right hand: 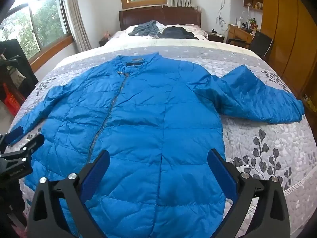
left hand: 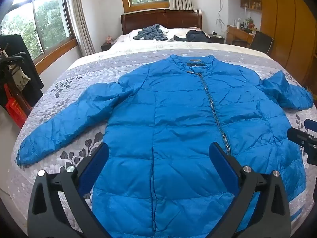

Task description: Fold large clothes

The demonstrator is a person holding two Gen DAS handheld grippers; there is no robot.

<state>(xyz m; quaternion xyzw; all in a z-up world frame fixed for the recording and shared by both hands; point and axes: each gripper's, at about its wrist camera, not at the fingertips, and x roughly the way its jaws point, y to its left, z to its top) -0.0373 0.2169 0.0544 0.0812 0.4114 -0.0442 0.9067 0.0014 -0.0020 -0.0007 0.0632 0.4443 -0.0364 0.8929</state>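
Note:
A blue quilted jacket (left hand: 178,119) (right hand: 138,119) lies flat and face up on the bed, zipped, collar toward the headboard. Its left sleeve (left hand: 65,119) stretches out toward the bed's left edge. The right sleeve (right hand: 257,99) lies bent, out toward the right side. My left gripper (left hand: 158,150) hovers open above the jacket's lower left half, nothing between its fingers. Above the lower right half my right gripper (right hand: 158,156) is open too and holds nothing. Each gripper shows at the edge of the other's view: the right gripper (left hand: 305,138) and the left gripper (right hand: 17,144).
The bed carries a grey floral quilt (right hand: 267,154). Near the headboard (left hand: 160,18) lie a grey garment (left hand: 150,32) and a dark garment (left hand: 194,35). A red crate (left hand: 14,109) and hanging clothes stand at the left, a desk (right hand: 239,32) and wooden wardrobe (right hand: 287,39) at the right.

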